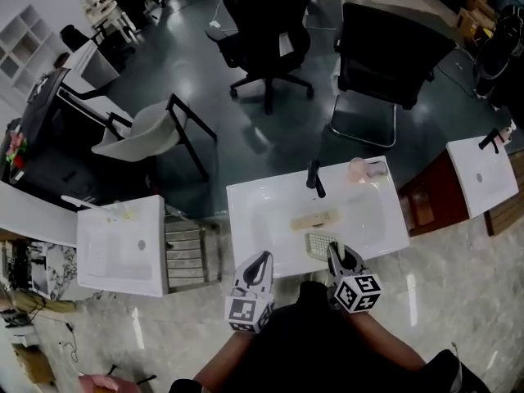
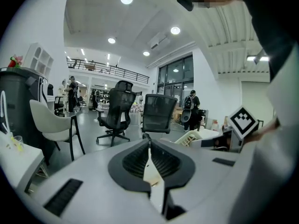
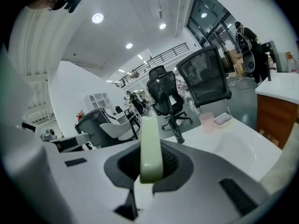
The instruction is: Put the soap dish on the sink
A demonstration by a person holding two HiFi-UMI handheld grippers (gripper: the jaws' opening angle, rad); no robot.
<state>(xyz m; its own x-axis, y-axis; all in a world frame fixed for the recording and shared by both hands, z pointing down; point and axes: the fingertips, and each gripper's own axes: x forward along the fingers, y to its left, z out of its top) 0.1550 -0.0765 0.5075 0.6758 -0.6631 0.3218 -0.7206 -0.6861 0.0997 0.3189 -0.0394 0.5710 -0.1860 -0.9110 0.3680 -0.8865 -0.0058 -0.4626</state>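
A pale green slatted soap dish [image 1: 318,245] hangs over the near edge of the white sink [image 1: 262,211], held by my right gripper [image 1: 334,251]. In the right gripper view the soap dish [image 3: 151,146] stands edge-on between the jaws, and the right gripper [image 3: 150,161] is shut on it. My left gripper [image 1: 261,259] hovers at the sink's front edge, to the left of the dish. Its jaws meet with nothing between them in the left gripper view [image 2: 149,146], where the soap dish [image 2: 191,137] shows off to the right.
A black faucet [image 1: 314,177] and a pink cup [image 1: 358,169] stand at the sink's back rim. A beige oblong thing [image 1: 316,219] lies in the basin. More white sinks stand left [image 1: 123,244] and right [image 1: 483,174]. Black office chairs [image 1: 266,31] fill the floor beyond.
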